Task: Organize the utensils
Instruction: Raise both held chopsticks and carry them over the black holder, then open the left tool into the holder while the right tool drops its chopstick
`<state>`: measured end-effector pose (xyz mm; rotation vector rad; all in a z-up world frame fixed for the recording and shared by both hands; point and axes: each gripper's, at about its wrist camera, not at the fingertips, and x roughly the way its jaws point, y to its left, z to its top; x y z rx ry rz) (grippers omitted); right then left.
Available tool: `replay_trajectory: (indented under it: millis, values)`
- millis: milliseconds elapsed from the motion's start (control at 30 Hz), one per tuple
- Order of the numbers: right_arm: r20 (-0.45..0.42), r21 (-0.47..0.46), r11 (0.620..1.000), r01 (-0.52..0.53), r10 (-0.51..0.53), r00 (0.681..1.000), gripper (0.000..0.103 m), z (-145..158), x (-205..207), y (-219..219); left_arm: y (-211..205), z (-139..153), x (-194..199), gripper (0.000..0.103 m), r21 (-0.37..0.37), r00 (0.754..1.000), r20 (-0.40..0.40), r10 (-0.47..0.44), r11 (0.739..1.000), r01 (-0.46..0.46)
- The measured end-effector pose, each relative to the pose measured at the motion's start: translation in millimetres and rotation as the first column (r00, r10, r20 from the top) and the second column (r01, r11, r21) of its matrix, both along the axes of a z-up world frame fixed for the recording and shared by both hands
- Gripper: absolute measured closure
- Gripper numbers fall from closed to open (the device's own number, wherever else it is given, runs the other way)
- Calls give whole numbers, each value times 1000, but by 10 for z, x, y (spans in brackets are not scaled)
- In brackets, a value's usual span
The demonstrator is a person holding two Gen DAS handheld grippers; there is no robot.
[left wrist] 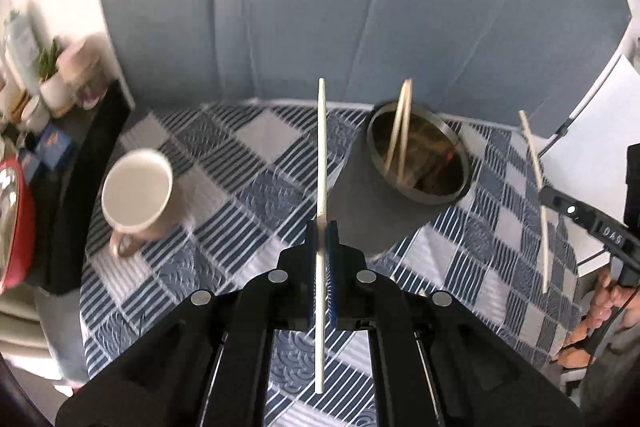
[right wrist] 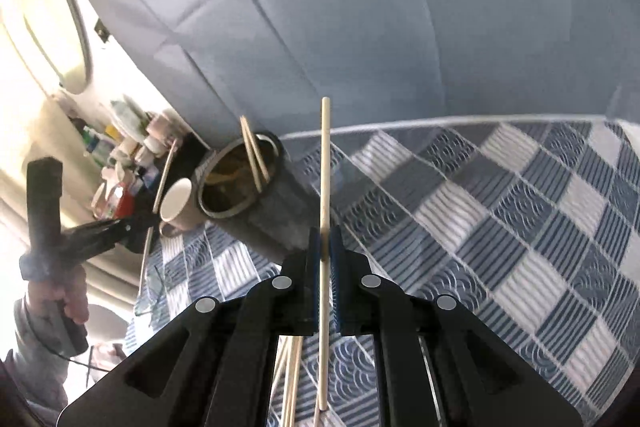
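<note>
A blue-and-white checked quilted cloth (left wrist: pixel 248 163) covers the bench. On it stands a dark grey cylindrical utensil holder (left wrist: pixel 416 163) with two pale wooden chopsticks (left wrist: pixel 400 131) leaning inside, and well to its left a beige ceramic mug (left wrist: pixel 138 195). Above the cloth, the left tongs (left wrist: pixel 322 227) are clamped on a single pale wooden chopstick (left wrist: pixel 321 155); the right tongs (right wrist: pixel 325 235) are clamped on another chopstick (right wrist: pixel 324 167). More loose chopsticks (right wrist: pixel 289 379) lie on the cloth beneath the right tongs.
</note>
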<state>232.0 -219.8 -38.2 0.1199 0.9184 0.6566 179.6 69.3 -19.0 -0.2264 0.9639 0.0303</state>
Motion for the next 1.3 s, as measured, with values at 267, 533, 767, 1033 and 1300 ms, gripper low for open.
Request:
replay_trajectory:
  millis: [267,533,767,1033,1300]
  values:
    - [92,31,996,-87,84,992,98,335,225,389,-73,347,348,98,-31,995,93,-33,999,36]
    - [94,11,991,-137,135,986,98,431,496,785,-232,414,786,98,-53,987,143,-76,995,85]
    - [116,94,983,-158,147,982,98,461,653,974,-334,340,1020,98,-144,976,196,-96,982,126]
    - [198,206,969,-137,95,976,98,419,829,1053,-236,208,1131,98,-166,957,290,-12,984,63]
    - [147,233,968,-91,57,987,97,62,986,1084,-151,-43,1131,98,-177,956,293,27,984,26]
